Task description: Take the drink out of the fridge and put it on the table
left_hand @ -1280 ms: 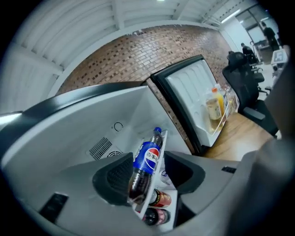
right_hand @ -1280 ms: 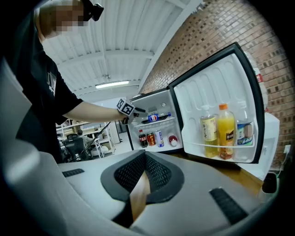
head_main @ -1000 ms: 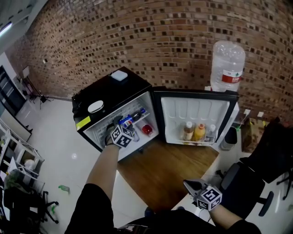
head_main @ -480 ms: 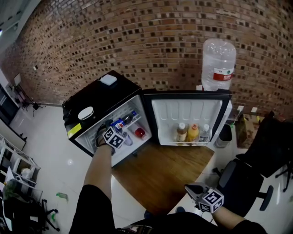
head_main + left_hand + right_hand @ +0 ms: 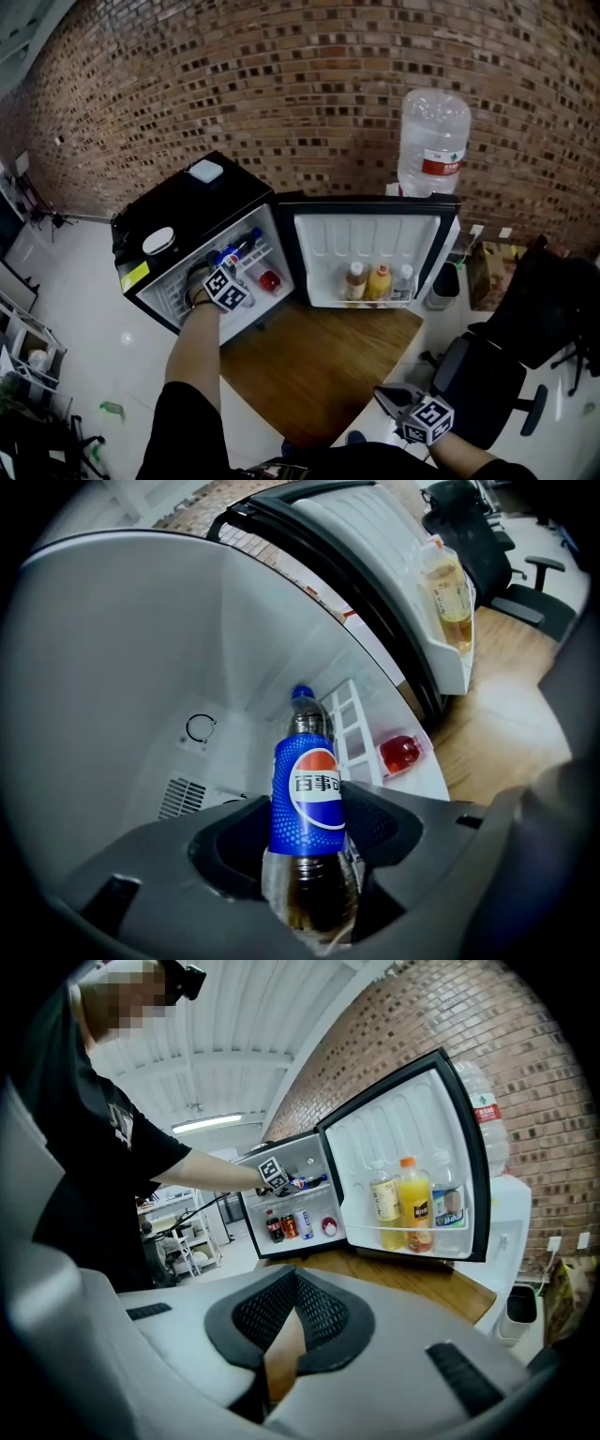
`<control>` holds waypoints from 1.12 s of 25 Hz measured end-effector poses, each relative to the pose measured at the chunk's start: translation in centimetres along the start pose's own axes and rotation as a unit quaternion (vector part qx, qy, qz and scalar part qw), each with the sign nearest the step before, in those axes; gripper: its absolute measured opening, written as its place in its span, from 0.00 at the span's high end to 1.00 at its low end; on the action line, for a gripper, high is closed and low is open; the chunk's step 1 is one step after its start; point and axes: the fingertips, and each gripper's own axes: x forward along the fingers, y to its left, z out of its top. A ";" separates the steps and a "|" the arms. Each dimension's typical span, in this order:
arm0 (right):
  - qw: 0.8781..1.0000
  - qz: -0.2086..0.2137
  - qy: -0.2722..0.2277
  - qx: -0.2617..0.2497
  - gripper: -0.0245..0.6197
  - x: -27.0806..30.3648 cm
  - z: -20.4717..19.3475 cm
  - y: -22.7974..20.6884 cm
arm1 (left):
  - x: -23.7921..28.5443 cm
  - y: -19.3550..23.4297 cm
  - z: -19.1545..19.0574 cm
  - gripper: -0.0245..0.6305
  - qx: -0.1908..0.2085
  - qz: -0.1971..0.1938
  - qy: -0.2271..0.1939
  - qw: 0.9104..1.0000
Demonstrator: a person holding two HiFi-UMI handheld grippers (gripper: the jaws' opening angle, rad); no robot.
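The black mini fridge (image 5: 173, 206) stands open on the floor at the left. My left gripper (image 5: 208, 274) reaches into its upper shelf. A cola bottle (image 5: 307, 799) with a blue label and blue cap stands between that gripper's (image 5: 305, 860) jaws, which are closing on it; both pads touch its sides. In the head view only the bottle's (image 5: 230, 253) blue top shows past the gripper. My right gripper (image 5: 386, 398) hangs low over the edge of the wooden table (image 5: 319, 361); its jaws (image 5: 281, 1335) are shut and hold nothing.
The open fridge door (image 5: 375, 230) holds three bottles (image 5: 378, 281) in its rack. A red container (image 5: 270, 279) and several cans (image 5: 286, 1224) sit inside the fridge. A water dispenser jug (image 5: 431, 141) stands behind the door, an office chair (image 5: 487, 375) at the right.
The head view has swung, so the fridge sits further left. My left gripper stays on the upper shelf at the bottle. The right gripper has hardly moved.
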 end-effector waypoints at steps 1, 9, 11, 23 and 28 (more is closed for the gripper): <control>1.000 -0.002 0.002 0.003 0.94 -0.1 0.0 0.0 | -0.2 -0.1 0.1 0.61 -0.001 -0.007 -0.003 1.000; 1.000 0.006 -0.007 0.005 0.94 0.9 0.7 0.0 | -4.7 0.7 2.8 0.62 -0.144 -0.034 -0.138 0.979; 1.000 0.009 -0.010 0.003 0.94 1.4 1.0 0.1 | -6.3 0.9 3.8 0.62 -0.175 -0.038 -0.181 0.967; 0.997 0.031 -0.074 0.012 0.94 4.8 5.7 0.7 | -16.5 -4.2 8.3 0.62 -0.243 -0.129 -0.350 0.895; 0.990 0.046 -0.127 0.031 0.84 6.2 8.5 0.5 | -18.8 -9.8 9.2 0.62 -0.262 -0.188 -0.401 0.858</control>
